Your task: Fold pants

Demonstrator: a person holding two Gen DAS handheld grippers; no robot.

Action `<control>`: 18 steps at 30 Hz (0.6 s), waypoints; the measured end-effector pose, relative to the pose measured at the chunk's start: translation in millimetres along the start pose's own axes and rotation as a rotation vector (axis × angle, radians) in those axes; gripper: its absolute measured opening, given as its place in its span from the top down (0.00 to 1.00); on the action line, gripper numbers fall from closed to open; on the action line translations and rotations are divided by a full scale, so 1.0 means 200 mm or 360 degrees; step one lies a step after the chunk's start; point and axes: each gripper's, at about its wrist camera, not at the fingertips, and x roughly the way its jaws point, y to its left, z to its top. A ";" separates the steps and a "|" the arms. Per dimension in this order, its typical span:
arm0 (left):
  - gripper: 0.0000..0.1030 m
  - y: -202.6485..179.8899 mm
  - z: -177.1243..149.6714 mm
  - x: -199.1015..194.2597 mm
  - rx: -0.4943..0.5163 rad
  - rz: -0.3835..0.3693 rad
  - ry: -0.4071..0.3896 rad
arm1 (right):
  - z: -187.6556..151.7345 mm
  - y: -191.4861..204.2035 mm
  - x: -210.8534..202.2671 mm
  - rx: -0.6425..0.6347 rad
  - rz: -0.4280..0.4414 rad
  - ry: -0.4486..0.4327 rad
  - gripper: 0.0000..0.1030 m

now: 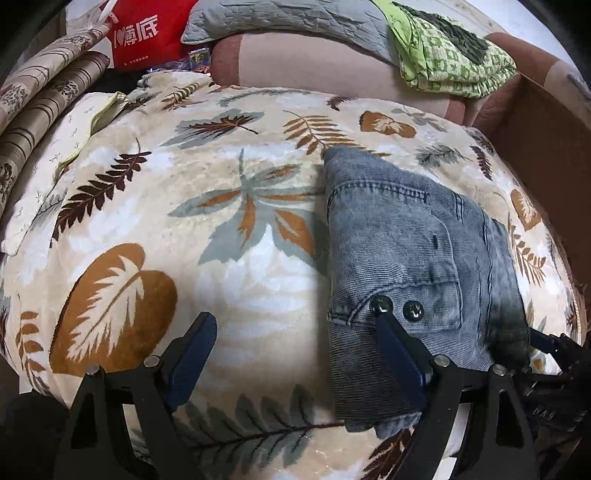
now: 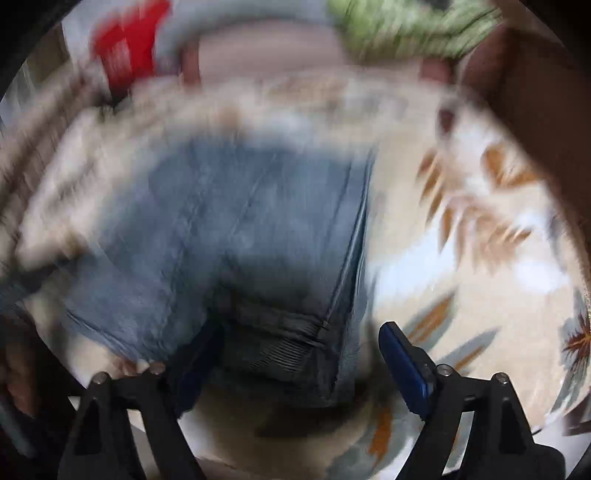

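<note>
Leaf-print blanket (image 1: 221,177) bears folded pants (image 1: 406,240), green cloth (image 1: 450,55) behind.

The folded pants (image 1: 413,266) lie on the blanket (image 1: 221,258), toward three o'clock of its middle. Behind, at twelve o'clock, sits a cushion (image 1: 295,59); a bag (image 1: 147,33) at eleven, folded cloth (image 1: 450,55) at one.

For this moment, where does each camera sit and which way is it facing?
Left wrist: on the left gripper, angled down at the leaf-print blanket, with the folded jeans to its right; its two open fingers frame the bottom.
Right wrist: on the right gripper, angled down over the jeans; heavily blurred, open fingers at the bottom.
Shared: jeans, blanket, red bag, green cloth.
</note>
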 end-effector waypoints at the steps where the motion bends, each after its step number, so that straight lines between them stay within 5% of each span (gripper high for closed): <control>1: 0.15 0.00 0.00 -0.01 0.0010 0.0005 -0.0010 | 0.01 -0.03 -0.02 0.0071 0.0039 -0.0014 0.14; 5: 0.15 0.02 0.01 -0.01 -0.0011 -0.0013 -0.0001 | 0.06 -0.10 -0.11 0.0123 0.0049 -0.0056 0.14; 10: 0.15 0.10 0.06 -0.02 -0.0105 -0.0110 -0.0039 | 0.13 -0.34 -0.14 0.0395 0.0340 -0.0037 0.14; 15: 0.15 0.14 0.18 0.09 -0.0211 -0.0384 0.0052 | 0.20 -0.44 -0.07 0.0577 0.0691 0.0053 0.14; 18: 0.15 0.09 0.24 0.19 -0.0217 -0.0550 0.0173 | 0.26 -0.44 0.04 0.0583 0.0759 0.0143 0.14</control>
